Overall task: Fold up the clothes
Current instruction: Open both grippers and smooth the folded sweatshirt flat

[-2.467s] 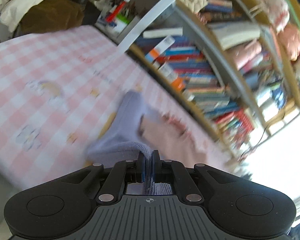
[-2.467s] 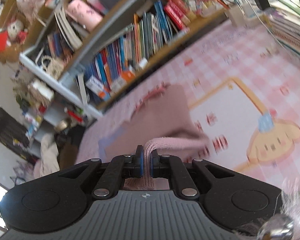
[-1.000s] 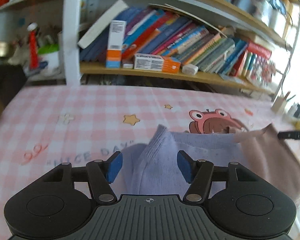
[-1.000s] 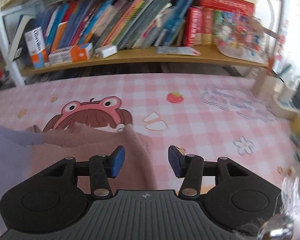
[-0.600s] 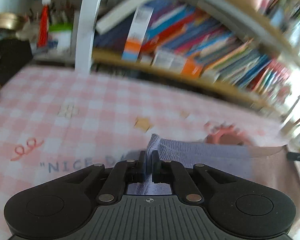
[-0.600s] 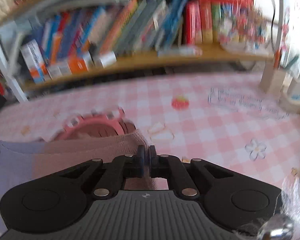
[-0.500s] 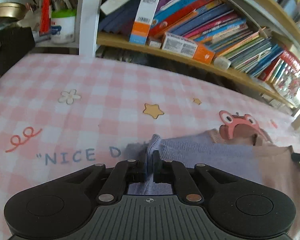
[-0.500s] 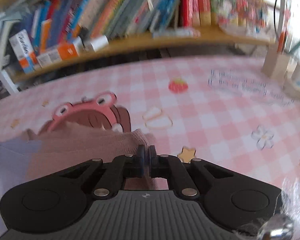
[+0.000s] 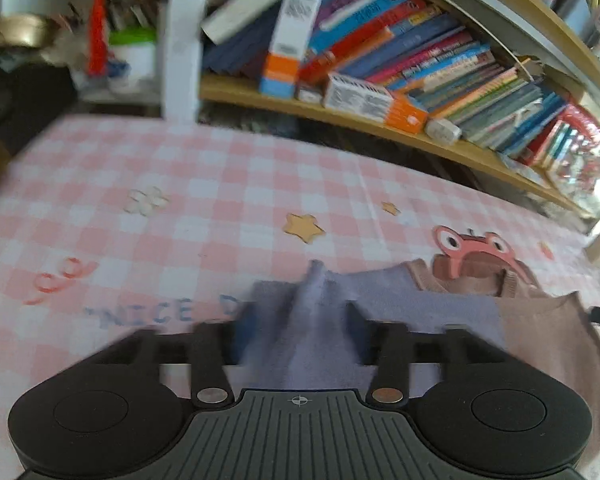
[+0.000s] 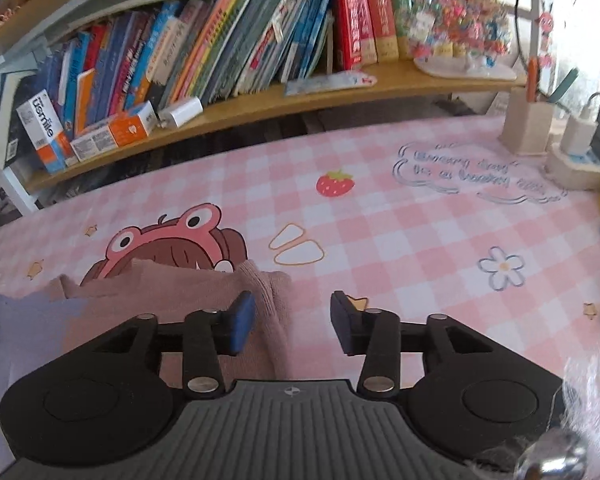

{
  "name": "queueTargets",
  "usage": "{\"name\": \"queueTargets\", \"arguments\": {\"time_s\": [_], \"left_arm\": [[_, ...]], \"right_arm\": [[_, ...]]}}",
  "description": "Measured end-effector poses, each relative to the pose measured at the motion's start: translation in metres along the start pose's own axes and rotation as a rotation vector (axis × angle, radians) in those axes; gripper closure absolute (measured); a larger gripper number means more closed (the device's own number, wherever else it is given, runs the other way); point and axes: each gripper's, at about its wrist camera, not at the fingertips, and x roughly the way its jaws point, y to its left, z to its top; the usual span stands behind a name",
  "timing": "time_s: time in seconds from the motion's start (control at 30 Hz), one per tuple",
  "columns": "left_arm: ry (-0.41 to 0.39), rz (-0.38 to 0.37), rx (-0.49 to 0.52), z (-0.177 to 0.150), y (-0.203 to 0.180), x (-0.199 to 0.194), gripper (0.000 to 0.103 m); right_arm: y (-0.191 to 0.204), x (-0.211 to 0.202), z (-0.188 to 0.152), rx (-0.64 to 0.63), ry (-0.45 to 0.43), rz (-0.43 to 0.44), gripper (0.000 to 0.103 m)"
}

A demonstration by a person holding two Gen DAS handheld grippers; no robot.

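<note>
While the left gripper (image 9: pixel 298 332) blurs, its jaws are opening off the sweater's (image 9: pixel 400 316) lavender corner, which lies on the pink checked counter (image 9: pixel 220 200), likely released after a fold. Right wrist view: right gripper (image 10: pixel 292 320) jaws are opening too, pads clear of the pink sweater edge beside the left pad, so cloth rests flat below the bookshelf (image 10: pixel 260 96).

A pink checked tablecloth (image 9: pixel 228 184) covers the bench, and blue capital letters printed on it read "NICE D", with the rest hidden behind lilac cloth. On the bookshelf, a white, orange and blue box (image 10: pixel 46 136) carries the brand name "usmile" running up its side. A cloud-shaped outline (image 10: pixel 476 178) on the tablecloth holds two lines of lettering too blurred to read, as are the book spines.
</note>
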Motion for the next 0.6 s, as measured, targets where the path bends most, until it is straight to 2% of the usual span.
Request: {"name": "queueTargets", "arguments": {"time_s": [0.13,0.2,0.5,0.6], "left_arm": [[-0.049,0.024,0.002,-0.007,-0.001,-0.027,0.036],[-0.064,0.036,-0.003,-0.014,-0.001,-0.041,0.032],[-0.058,0.037,0.001,-0.055,-0.018,-0.085,0.027],[-0.049,0.051,0.0,-0.069,-0.025,-0.096,0.023]], "right_arm": [[-0.002,-0.022,-0.01,-0.021,-0.033,-0.008,0.044],[-0.002,-0.033,-0.018,-0.036,-0.047,-0.012,0.035],[0.009,-0.071,-0.054,-0.14,-0.033,-0.005,0.025],[0.011,-0.085,-0.068,-0.17,-0.029,-0.007,0.018]]}}
